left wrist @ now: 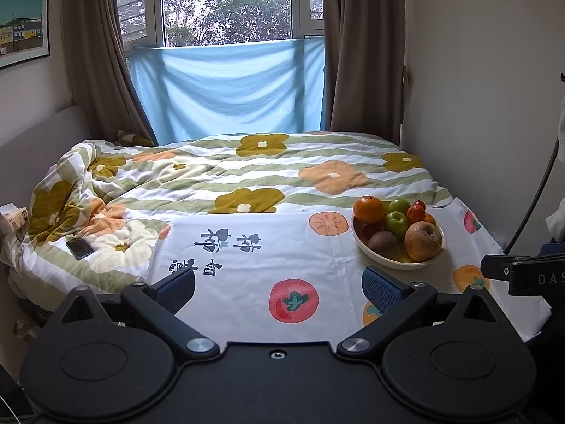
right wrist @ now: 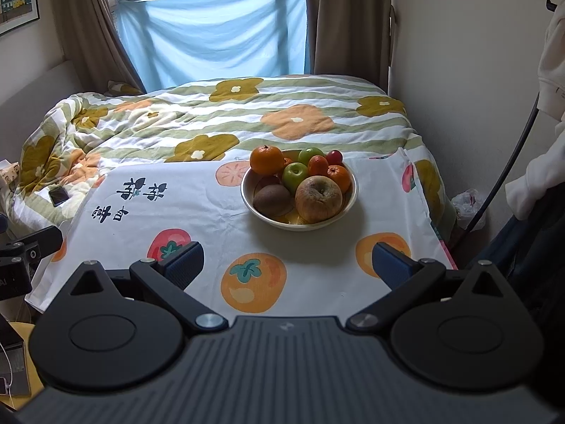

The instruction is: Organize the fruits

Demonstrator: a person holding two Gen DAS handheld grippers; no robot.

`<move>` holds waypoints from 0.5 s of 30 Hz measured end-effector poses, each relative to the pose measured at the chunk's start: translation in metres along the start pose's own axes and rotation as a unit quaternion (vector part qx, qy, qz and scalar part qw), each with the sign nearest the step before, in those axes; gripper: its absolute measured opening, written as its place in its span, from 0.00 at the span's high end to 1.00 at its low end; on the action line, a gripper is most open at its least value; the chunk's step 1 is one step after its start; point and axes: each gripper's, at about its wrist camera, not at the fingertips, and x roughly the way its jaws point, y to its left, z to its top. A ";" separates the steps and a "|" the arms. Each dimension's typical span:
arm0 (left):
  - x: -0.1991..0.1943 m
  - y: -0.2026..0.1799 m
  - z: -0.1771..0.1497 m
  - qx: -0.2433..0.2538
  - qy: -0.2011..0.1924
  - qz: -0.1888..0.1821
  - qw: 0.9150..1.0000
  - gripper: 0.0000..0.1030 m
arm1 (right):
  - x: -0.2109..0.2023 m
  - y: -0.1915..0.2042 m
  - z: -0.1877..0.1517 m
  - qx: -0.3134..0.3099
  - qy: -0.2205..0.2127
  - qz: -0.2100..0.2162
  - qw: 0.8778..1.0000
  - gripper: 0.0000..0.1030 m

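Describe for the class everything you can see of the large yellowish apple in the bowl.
The large apple is the biggest fruit in the white bowl, at its near side. Its skin is dull yellow-tan with reddish blush and looks wrinkled; the stem dimple faces the camera, so it lies tilted. It leans against the kiwi and a green apple, with an orange just behind. Neither gripper touches it.

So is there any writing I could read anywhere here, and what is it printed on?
"DAS": white letters on the black right gripper, cut off at the edge of the left wrist view.
Dark brush-style characters on the white fruit-print cloth: they face away from the camera and I cannot read them.
Small pale marking on the other device at the left edge of the right wrist view: too cut off to read.
The framed picture shows no legible text.
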 end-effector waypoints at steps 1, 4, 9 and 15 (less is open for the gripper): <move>0.000 0.000 0.000 0.000 -0.001 -0.001 1.000 0.00 | 0.000 0.000 0.000 0.000 -0.001 0.000 1.000 0.00; 0.000 -0.002 -0.001 0.002 0.000 -0.002 1.000 0.00 | 0.000 0.000 0.000 0.001 -0.001 0.001 1.000 0.00; -0.001 -0.005 0.000 0.005 -0.006 -0.010 1.000 0.00 | 0.001 0.000 0.000 0.007 0.001 0.000 1.000 0.00; 0.000 -0.004 0.002 -0.012 -0.001 -0.022 1.000 0.00 | 0.005 -0.001 0.000 0.008 0.006 0.000 1.000 0.00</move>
